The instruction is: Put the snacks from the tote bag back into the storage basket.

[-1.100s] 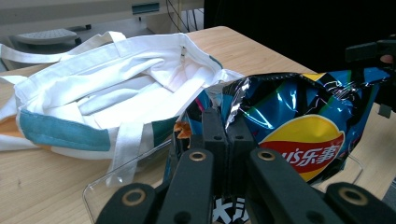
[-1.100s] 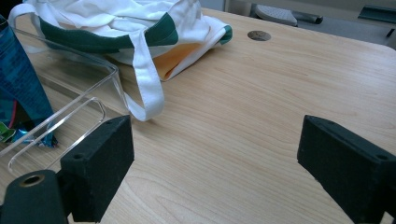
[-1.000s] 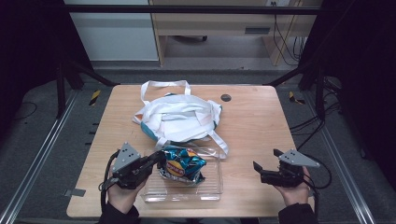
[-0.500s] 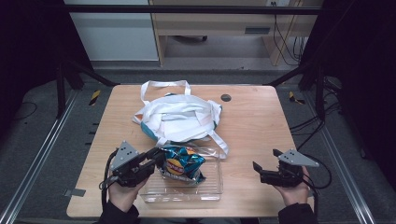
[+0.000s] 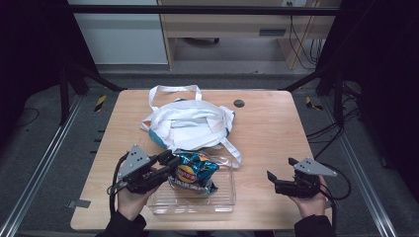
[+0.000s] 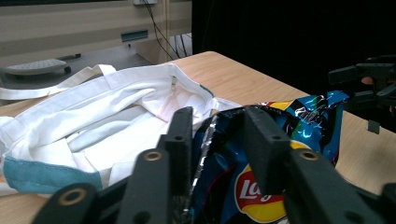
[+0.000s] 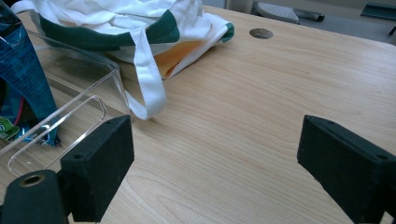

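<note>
A blue Lay's chip bag (image 5: 195,173) lies in a clear plastic tray (image 5: 225,197) near the table's front edge. My left gripper (image 5: 170,164) is at the bag's left end. Its jaws have just been opening, and in the left gripper view the chip bag's (image 6: 314,122) crimped edge stands loose between them at the left gripper (image 6: 218,122). My right gripper (image 5: 280,169) rests at the front right, open, with bare table between its jaws at the right gripper (image 7: 217,154). The chip bag (image 7: 18,70) and the tray (image 7: 84,60) lie to its left.
A white cloth tote bag (image 5: 190,123) with teal trim lies crumpled behind the tray; one strap hangs over the tray's rim. The tote bag (image 6: 116,116) is just beyond my left jaws. A small round grommet (image 5: 239,103) sits in the tabletop farther back.
My left gripper's jaws have opened off the chip bag's edge and drawn slightly left. The bag stays in the tray. The right gripper has not moved.
</note>
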Tool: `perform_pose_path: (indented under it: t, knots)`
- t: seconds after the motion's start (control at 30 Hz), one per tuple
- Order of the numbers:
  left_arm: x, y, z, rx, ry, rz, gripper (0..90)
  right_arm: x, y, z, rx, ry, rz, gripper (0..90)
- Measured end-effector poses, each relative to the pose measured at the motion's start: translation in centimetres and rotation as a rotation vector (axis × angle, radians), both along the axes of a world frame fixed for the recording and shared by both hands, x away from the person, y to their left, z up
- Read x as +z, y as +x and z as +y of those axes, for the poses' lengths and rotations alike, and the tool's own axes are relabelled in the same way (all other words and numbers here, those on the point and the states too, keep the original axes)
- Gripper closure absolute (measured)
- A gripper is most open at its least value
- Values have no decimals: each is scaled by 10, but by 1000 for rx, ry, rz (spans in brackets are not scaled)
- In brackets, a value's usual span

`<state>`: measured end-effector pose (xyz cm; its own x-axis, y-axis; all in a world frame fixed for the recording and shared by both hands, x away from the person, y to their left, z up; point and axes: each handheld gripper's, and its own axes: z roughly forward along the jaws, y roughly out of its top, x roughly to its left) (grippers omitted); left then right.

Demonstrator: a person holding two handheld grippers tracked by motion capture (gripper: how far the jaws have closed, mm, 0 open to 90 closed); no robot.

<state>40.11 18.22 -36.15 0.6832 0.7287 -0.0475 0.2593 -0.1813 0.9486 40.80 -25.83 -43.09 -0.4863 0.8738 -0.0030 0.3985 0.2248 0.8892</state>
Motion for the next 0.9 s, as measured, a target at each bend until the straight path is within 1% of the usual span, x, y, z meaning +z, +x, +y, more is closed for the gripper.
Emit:
perform_pose_path:
  t: [0.03, 0.07, 0.1, 0.17, 0.2, 0.3, 0.4, 0.47, 0.53, 0.6, 0.73, 0.9]
  knots:
    - [0, 2, 1, -3, -4, 6, 701, 0, 0, 0, 0, 0, 1, 111]
    - [0, 3, 1, 0, -5, 5, 701, 0, 0, 0, 0, 0, 0, 111]
    - [0, 4, 1, 11, -5, 1, 727, 0, 0, 0, 0, 0, 0, 111]
    - [1, 4, 1, 30, 7, -5, 839, 0, 0, 0, 0, -1, 0, 111]
    - [1, 4, 1, 38, 14, -6, 872, 0, 0, 0, 0, 1, 1, 111]
    - [2, 3, -4, 72, 37, -21, 885, 0, 1, 0, 0, -2, 2, 111]
    - [3, 4, -8, 104, 44, -17, 891, 0, 1, 0, 0, -2, 2, 111]
    - [3, 7, -9, 122, 38, -7, 896, 0, 1, 0, -1, -1, -1, 111]
    - [5, 11, -9, 135, 20, 16, 897, 0, 1, 0, -1, 0, -1, 111]
    - [6, 14, -8, 148, 16, 23, 899, 0, 1, 0, -4, 1, 5, 111]
    - [7, 27, -5, 166, -15, 60, 900, -1, 1, 0, -4, -4, 7, 111]
    - [7, 37, -10, 180, -10, 64, 897, -2, 2, -1, -3, -5, 9, 112]
